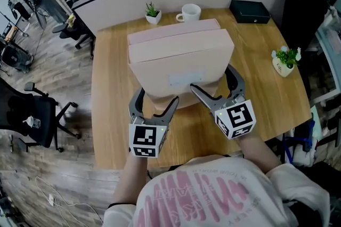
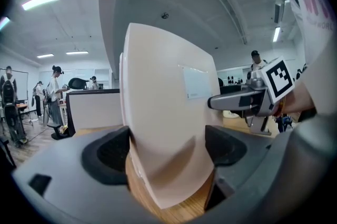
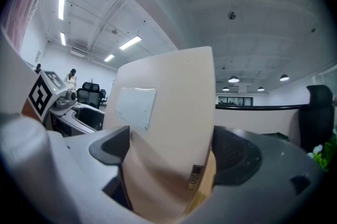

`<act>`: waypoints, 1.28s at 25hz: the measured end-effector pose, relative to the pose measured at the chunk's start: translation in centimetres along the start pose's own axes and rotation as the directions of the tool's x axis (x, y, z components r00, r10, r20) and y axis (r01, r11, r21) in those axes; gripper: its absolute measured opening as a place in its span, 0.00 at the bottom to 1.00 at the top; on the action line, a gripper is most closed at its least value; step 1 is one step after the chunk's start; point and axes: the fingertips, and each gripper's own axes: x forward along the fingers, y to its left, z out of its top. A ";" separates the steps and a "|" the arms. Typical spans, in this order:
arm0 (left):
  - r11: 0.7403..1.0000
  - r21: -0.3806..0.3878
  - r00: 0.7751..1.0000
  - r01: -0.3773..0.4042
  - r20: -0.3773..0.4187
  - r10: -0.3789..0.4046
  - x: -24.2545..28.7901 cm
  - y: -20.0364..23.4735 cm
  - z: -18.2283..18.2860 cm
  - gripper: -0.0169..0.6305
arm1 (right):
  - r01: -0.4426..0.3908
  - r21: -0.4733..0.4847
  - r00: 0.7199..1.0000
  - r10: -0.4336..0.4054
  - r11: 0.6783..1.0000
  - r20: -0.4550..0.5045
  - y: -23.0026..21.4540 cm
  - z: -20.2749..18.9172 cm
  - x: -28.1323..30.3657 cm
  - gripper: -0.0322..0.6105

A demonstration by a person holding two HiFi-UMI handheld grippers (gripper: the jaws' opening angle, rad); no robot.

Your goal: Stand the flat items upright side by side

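Close in, the left gripper (image 1: 159,96) has its fingers clamped on the front box (image 1: 181,61) at its lower left corner, and the right gripper's (image 1: 211,78) fingers are clamped on its lower right. The box stands upright mid-worktop (image 1: 112,71), with a second box (image 1: 170,29) just behind it and a cup (image 1: 190,11) beyond.

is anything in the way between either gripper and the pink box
Nothing visible. The pink box is already between the jaws of both the left gripper and the right gripper, each closed on a near corner of it.
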 end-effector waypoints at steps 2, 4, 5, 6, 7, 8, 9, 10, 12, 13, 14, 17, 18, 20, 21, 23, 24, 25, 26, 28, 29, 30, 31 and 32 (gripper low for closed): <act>1.000 -0.004 1.000 -0.004 0.005 0.004 0.0 0.0 -0.1 0.71 | -0.001 -0.024 1.000 0.001 1.000 -0.002 0.0 -0.2 0.1 0.79; 1.000 -0.006 1.000 -0.007 0.011 0.007 0.1 0.0 -0.1 0.71 | -0.003 -0.039 1.000 0.003 0.999 -0.004 0.1 -0.4 0.1 0.79; 1.000 -0.002 1.000 -0.009 0.013 0.009 0.1 0.1 -0.1 0.71 | -0.006 -0.041 1.000 0.006 0.999 -0.006 0.1 -0.5 0.1 0.79; 1.000 0.004 1.000 -0.010 0.011 0.010 0.2 0.2 -0.2 0.71 | -0.011 -0.044 1.000 0.010 0.999 -0.007 0.2 -0.6 0.1 0.79; 1.000 0.013 1.000 -0.011 0.009 0.011 0.2 0.2 -0.2 0.70 | -0.016 -0.050 1.000 0.015 0.999 -0.010 0.2 -0.7 0.1 0.79; 1.000 0.020 1.000 -0.012 0.007 0.012 0.3 0.3 -0.2 0.70 | -0.021 -0.056 1.000 0.020 0.998 -0.014 0.3 -0.9 0.1 0.79; 1.000 0.024 1.000 -0.014 0.006 0.013 0.3 0.3 -0.2 0.70 | -0.025 -0.060 1.000 0.024 0.998 -0.017 0.3 -1.0 0.1 0.79; 0.999 0.027 1.000 -0.017 0.007 0.017 0.4 0.4 -0.2 0.70 | -0.027 -0.063 0.999 0.026 0.998 -0.020 0.3 -1.1 0.1 0.79; 0.999 0.034 1.000 -0.024 0.008 0.024 0.5 0.4 -0.2 0.70 | -0.029 -0.067 0.999 0.027 0.997 -0.024 0.3 -1.3 0.2 0.79; 0.999 0.040 1.000 -0.026 0.006 0.026 0.6 0.4 -0.3 0.70 | -0.029 -0.068 0.999 0.027 0.997 -0.025 0.3 -1.4 0.3 0.79; 0.999 0.046 1.000 -0.027 0.002 0.027 0.7 0.3 -0.5 0.70 | -0.029 -0.068 0.999 0.027 0.997 -0.025 0.2 -1.4 0.3 0.79; 0.997 0.068 0.999 -0.028 -0.014 0.029 0.9 0.0 -1.2 0.69 | -0.027 -0.066 0.999 0.026 0.997 -0.019 -0.1 -1.5 0.3 0.78; 0.997 0.069 0.999 -0.030 -0.017 0.031 0.9 0.0 -1.4 0.69 | -0.029 -0.066 0.999 0.028 0.997 -0.016 -0.1 -1.5 0.4 0.78; 0.997 0.064 0.999 -0.035 -0.015 0.036 0.9 0.0 -1.6 0.68 | -0.032 -0.068 0.999 0.032 0.997 -0.012 -0.1 -1.4 0.4 0.78; 0.997 0.064 0.999 -0.036 -0.014 0.037 0.8 0.0 -1.6 0.68 | -0.034 -0.070 0.999 0.033 0.997 -0.011 -0.1 -1.5 0.4 0.78; 0.997 0.073 0.999 -0.040 -0.016 0.041 0.8 0.0 -1.7 0.67 | -0.037 -0.073 0.999 0.036 0.997 -0.018 0.0 -1.7 0.3 0.78; 0.996 0.079 0.999 -0.044 -0.019 0.045 0.7 0.1 -1.7 0.67 | -0.041 -0.075 0.999 0.039 0.996 -0.025 0.1 -2.0 0.3 0.78; 0.995 0.086 0.998 -0.050 -0.021 0.052 0.7 0.2 -1.8 0.67 | -0.045 -0.077 0.999 0.042 0.996 -0.032 0.2 -2.2 0.2 0.78; 0.994 0.092 0.998 -0.057 -0.023 0.059 0.6 0.3 -1.8 0.67 | -0.047 -0.081 0.998 0.044 0.996 -0.036 0.3 -2.5 0.1 0.78; 0.992 0.107 0.997 -0.068 -0.023 0.070 0.6 0.5 -1.9 0.64 | -0.044 -0.095 0.999 0.041 0.995 -0.033 0.3 -2.6 0.1 0.77; 0.991 0.115 0.997 -0.071 -0.023 0.074 0.6 0.6 -2.0 0.64 | -0.041 -0.100 0.999 0.039 0.994 -0.030 0.3 -2.6 0.1 0.77; 0.990 0.122 0.997 -0.074 -0.023 0.078 0.6 0.7 -2.0 0.64 | -0.038 -0.102 0.999 0.036 0.994 -0.029 0.3 -2.6 0.2 0.77; 0.989 0.126 0.996 -0.077 -0.023 0.081 0.6 0.7 -2.1 0.64 | -0.035 -0.101 0.999 0.032 0.994 -0.031 0.3 -2.6 0.2 0.76; 0.988 0.129 0.996 -0.081 -0.024 0.085 0.7 0.7 -2.1 0.64 | -0.032 -0.099 0.999 0.028 0.995 -0.034 0.3 -2.7 0.2 0.76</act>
